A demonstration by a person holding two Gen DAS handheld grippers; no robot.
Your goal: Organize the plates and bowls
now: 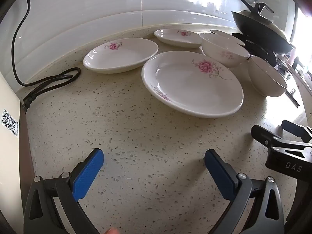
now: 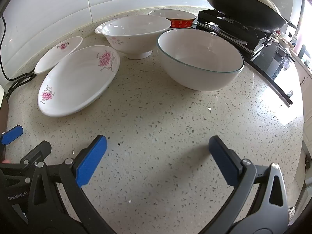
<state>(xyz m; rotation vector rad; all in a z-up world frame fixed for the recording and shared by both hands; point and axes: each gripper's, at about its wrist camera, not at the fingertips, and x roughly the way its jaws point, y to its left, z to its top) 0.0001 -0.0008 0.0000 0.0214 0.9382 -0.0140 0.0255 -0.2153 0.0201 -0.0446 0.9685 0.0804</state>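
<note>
We hold both grippers low over the speckled tabletop, side by side, and neither touches any dish. The left gripper has its blue fingers spread wide apart with only bare stone between them; the right gripper is likewise spread wide and holds nothing.

Ahead of the left gripper lies the large flowered plate, flat on the tabletop. Behind it and to the left sits a second flowered plate, and a third flowered plate lies farther back near the tiled wall. The rims of the first two look very close, though we cannot tell whether they touch.

From the right wrist view, the biggest bowl, a white bowl with a blue-grey rim, stands upright ahead of the right gripper. Behind it to the left is a footed bowl with faint pink flowers, and behind that a red-banded bowl (only partly visible). The large plate lies to the left of these bowls, apart from them.

A dark wok rests on the stove at the right, and a black cable lies coiled at the left by the wall.
</note>
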